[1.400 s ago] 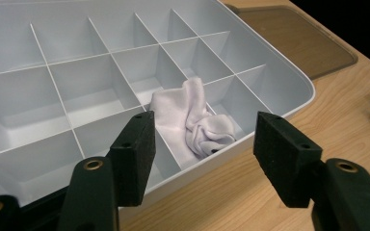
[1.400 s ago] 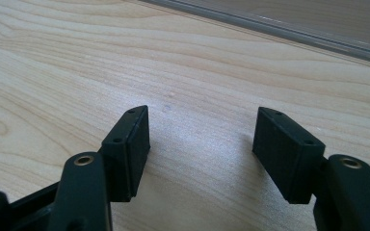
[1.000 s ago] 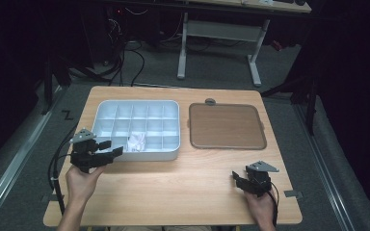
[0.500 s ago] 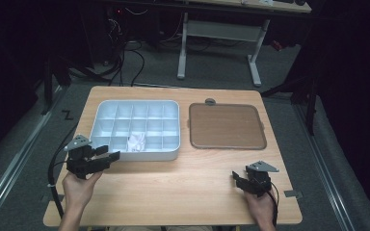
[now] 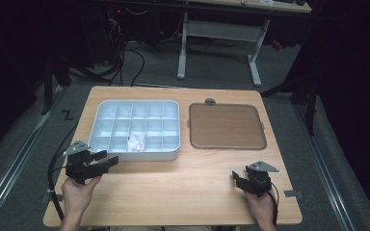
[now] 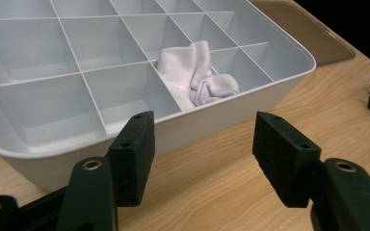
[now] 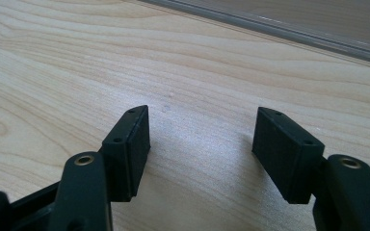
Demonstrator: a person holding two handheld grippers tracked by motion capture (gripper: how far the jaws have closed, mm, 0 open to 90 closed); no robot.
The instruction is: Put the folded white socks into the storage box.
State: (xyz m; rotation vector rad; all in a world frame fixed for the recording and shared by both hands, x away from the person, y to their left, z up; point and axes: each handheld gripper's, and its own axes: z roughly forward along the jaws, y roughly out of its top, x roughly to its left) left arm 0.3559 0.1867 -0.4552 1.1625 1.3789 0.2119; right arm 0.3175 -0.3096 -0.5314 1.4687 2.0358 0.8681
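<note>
Beside white tray [image 5: 172,155], left gripper [image 5: 107,161] backed off toward table edge, jaws wide, empty; sock [image 6: 195,76], probably just dropped, in compartment. Right gripper [image 5: 235,179] idle, open.

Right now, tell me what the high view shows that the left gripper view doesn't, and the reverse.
High view alone: the whole wooden table, both hands with their claws, the left claw beside the white divided tray's near left corner, the right claw near the table's front right, plus the floor and a desk frame behind. Left gripper view alone: a close look at that claw's open pads with nothing between them, and the folds of the white cloth. Both share the tray, the cloth in one compartment, and the brown tray beyond.
</note>
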